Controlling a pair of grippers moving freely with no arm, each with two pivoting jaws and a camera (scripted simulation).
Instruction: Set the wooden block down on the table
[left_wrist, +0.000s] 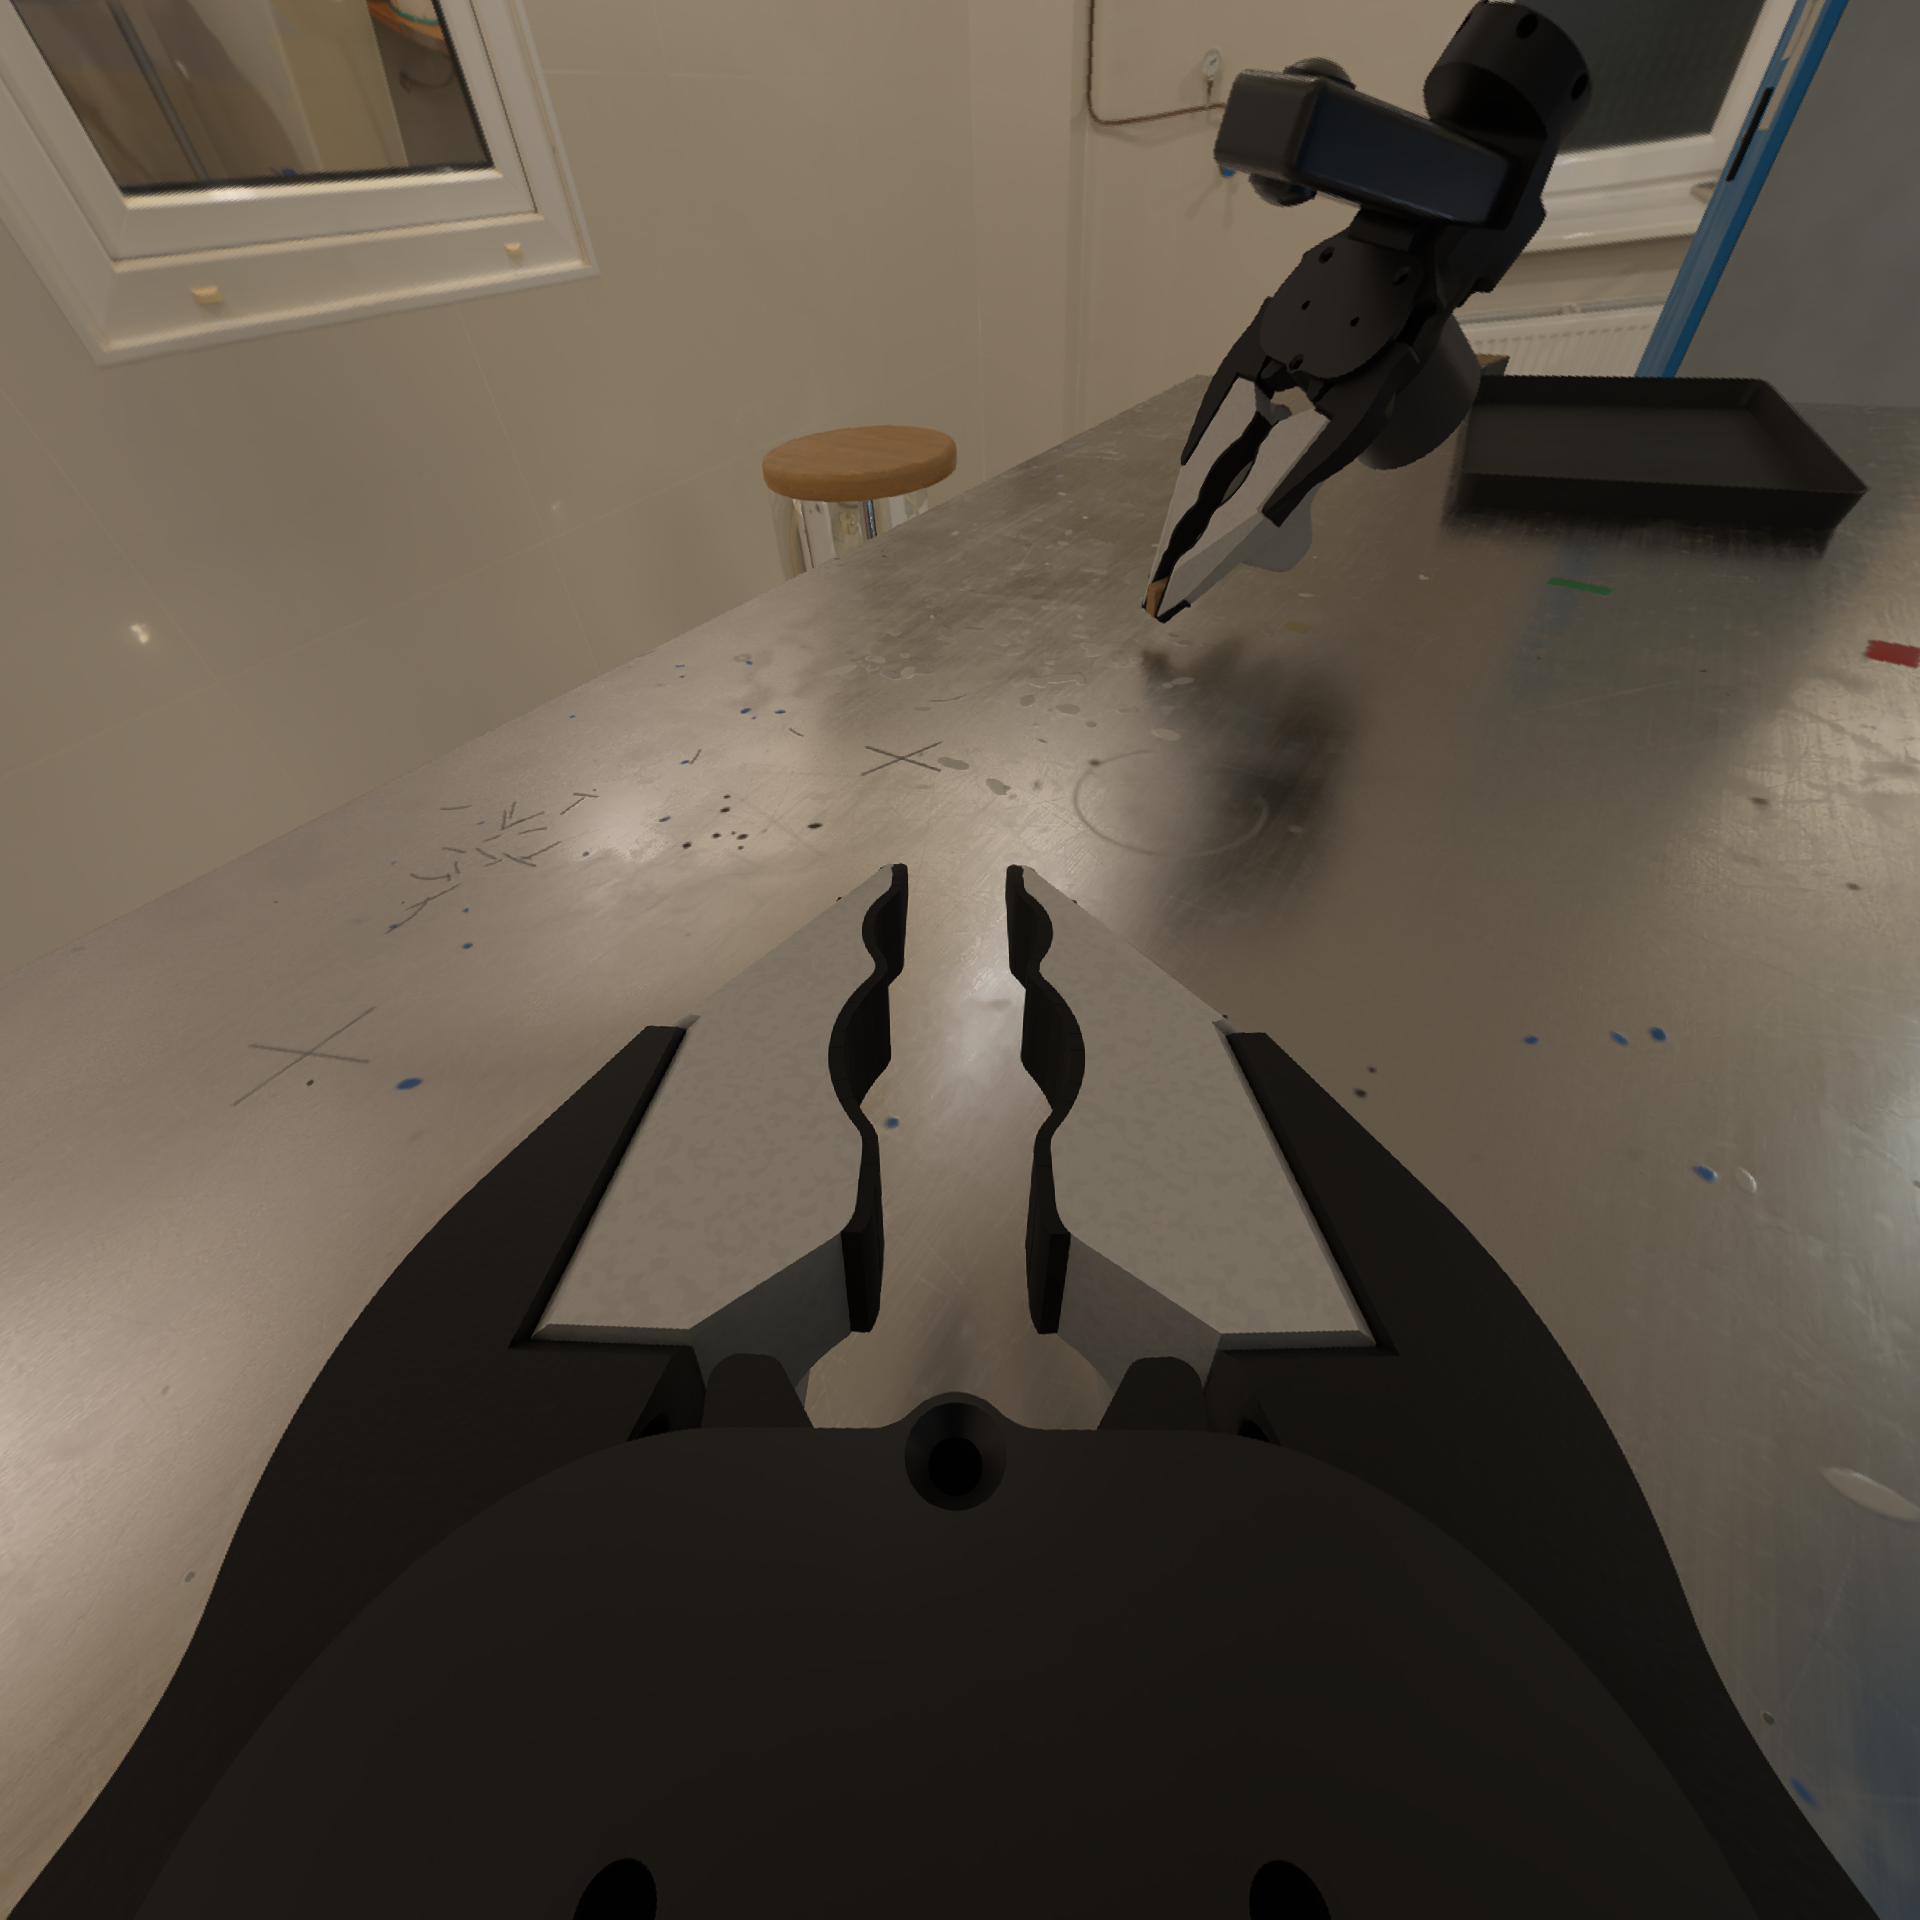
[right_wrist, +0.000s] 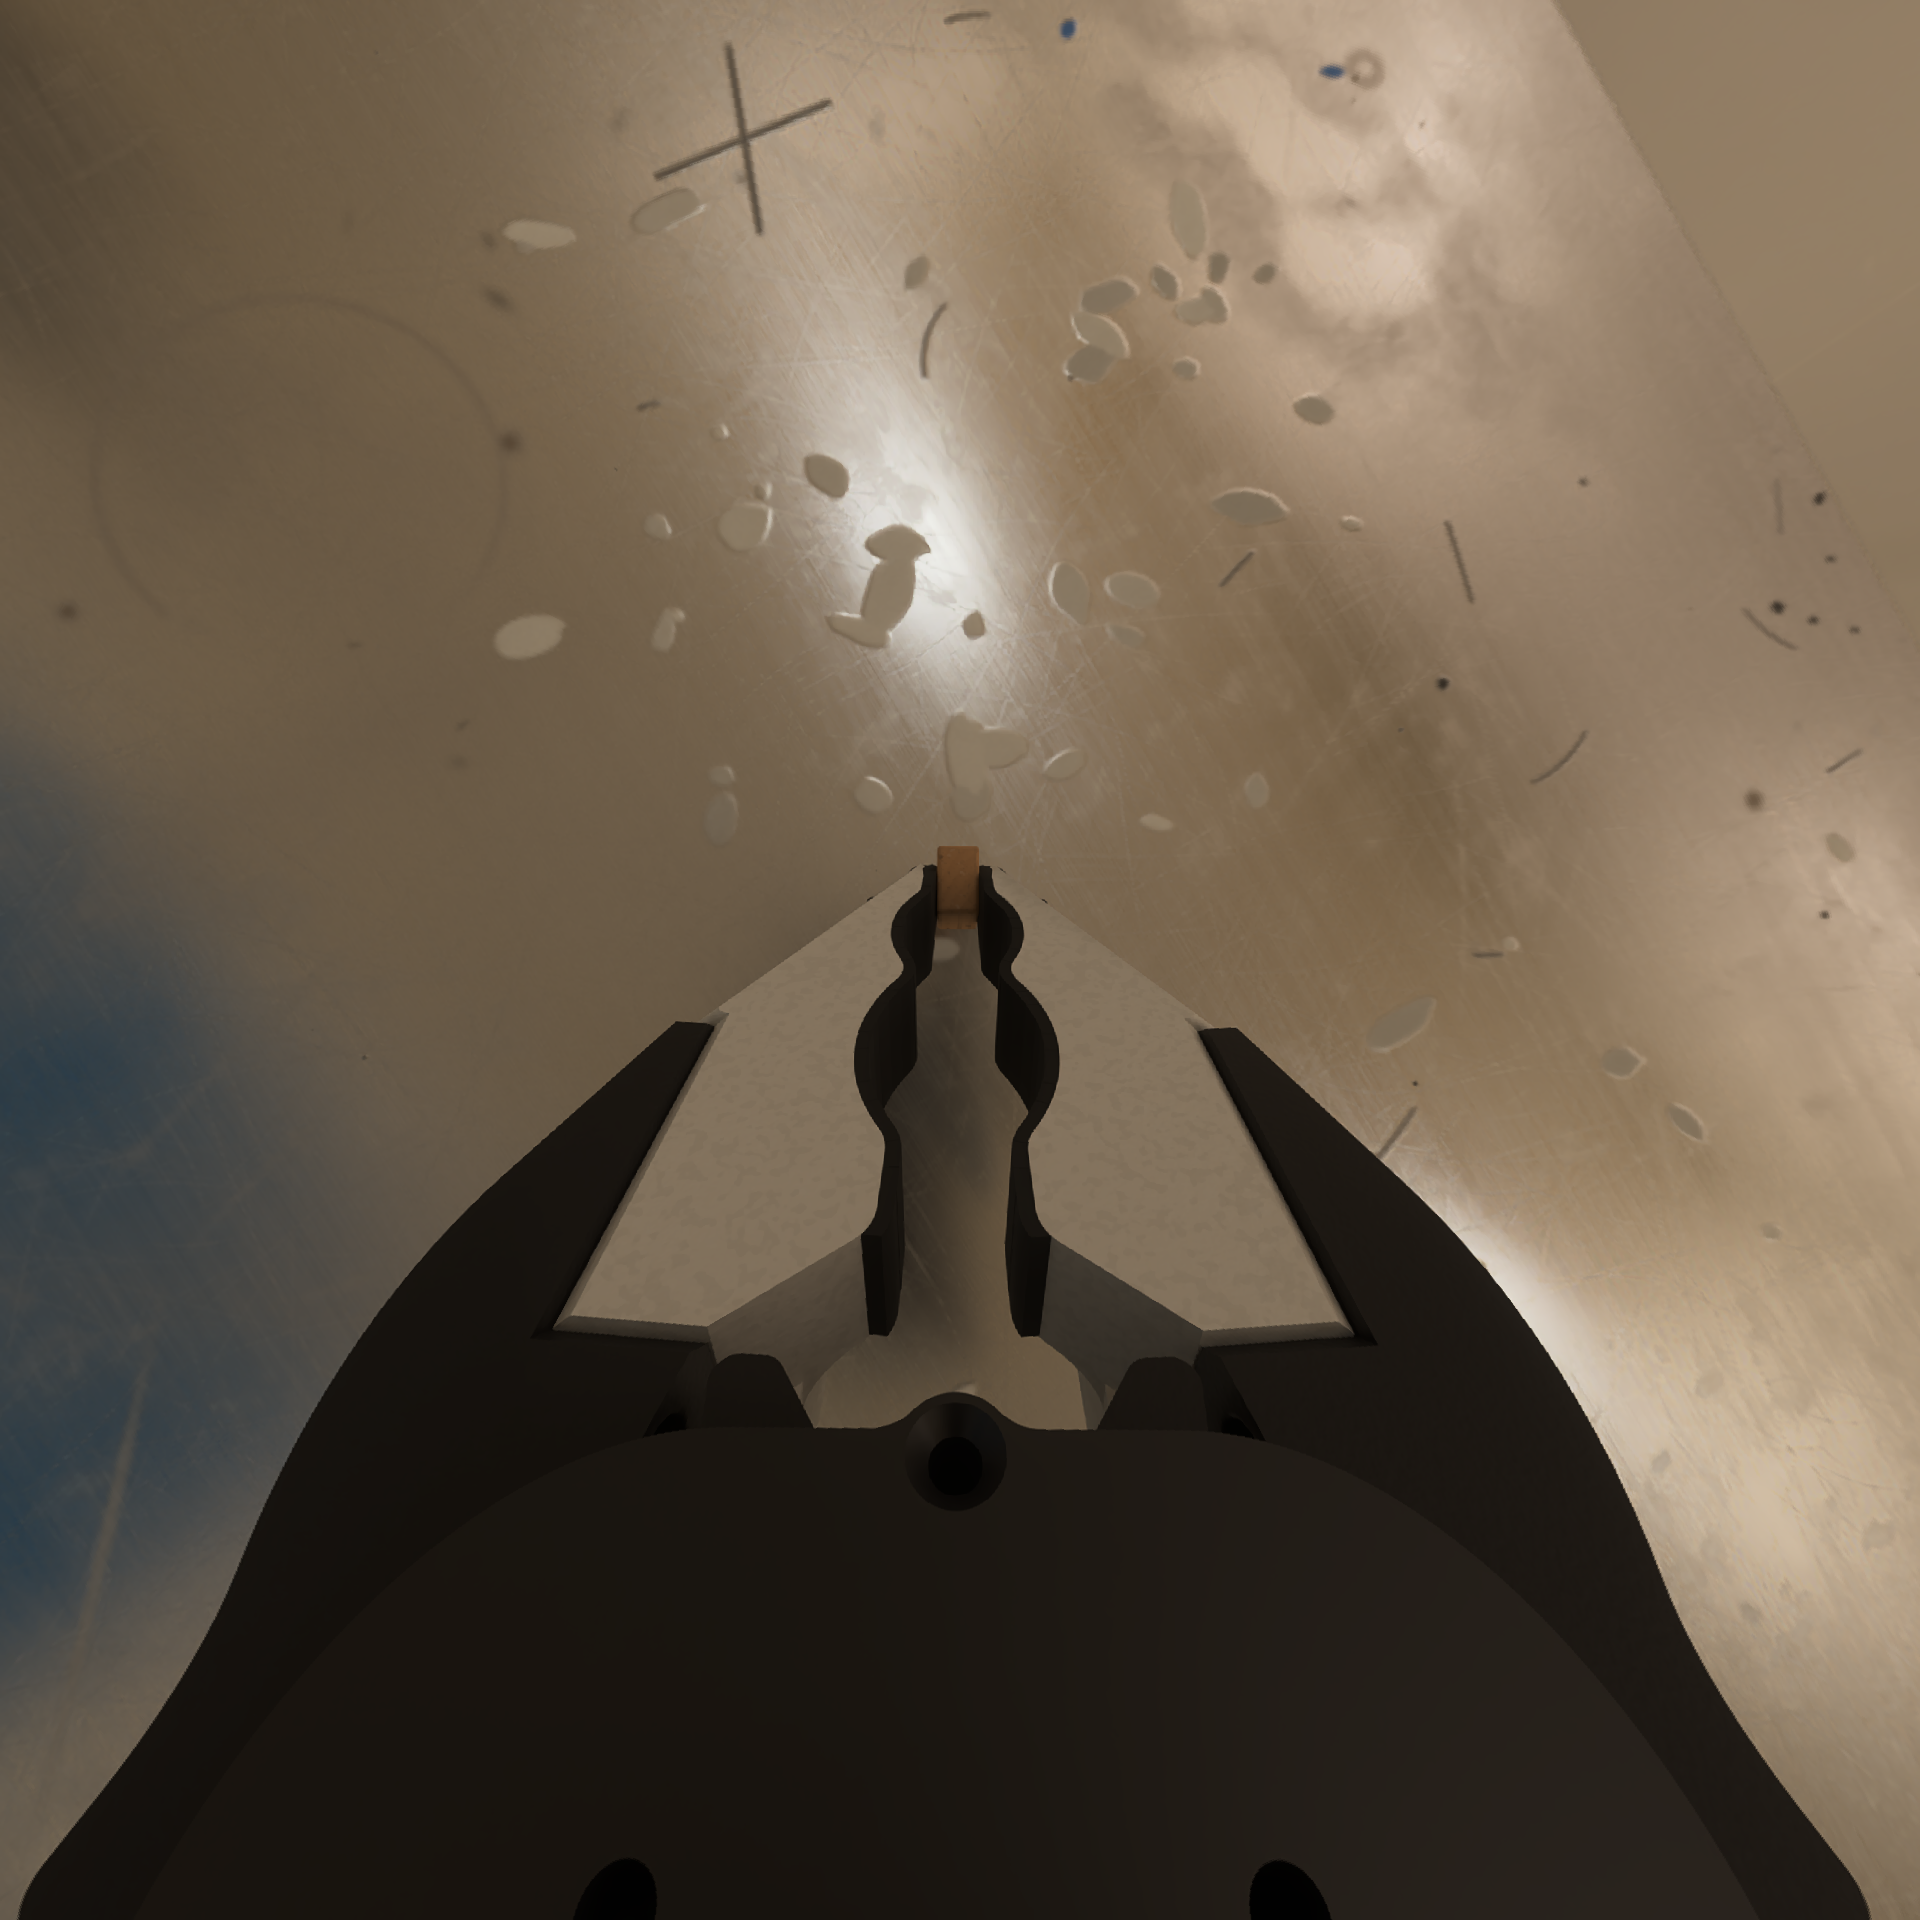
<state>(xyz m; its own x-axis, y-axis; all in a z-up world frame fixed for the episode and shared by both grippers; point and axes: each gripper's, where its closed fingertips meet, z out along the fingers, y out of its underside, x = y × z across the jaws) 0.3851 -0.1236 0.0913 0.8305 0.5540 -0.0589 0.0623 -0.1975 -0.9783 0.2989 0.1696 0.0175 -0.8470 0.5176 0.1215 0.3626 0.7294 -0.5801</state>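
A small tan wooden block (right_wrist: 956, 883) is pinched between the tips of my right gripper (right_wrist: 957, 871), which points steeply down at the metal table (right_wrist: 1351, 727). In the left wrist view the right gripper (left_wrist: 1162, 608) hangs a little above the table at the far right, with a sliver of the block (left_wrist: 1151, 596) at its tips and its shadow just below. My left gripper (left_wrist: 957, 878) is open and empty, held low over the table (left_wrist: 1455, 935) nearer the front.
A black tray (left_wrist: 1652, 457) lies on the table at the far right. A round wooden stool (left_wrist: 859, 464) stands beyond the table's far edge by the wall. Pen crosses, paint flecks and small red and green tape marks dot the table.
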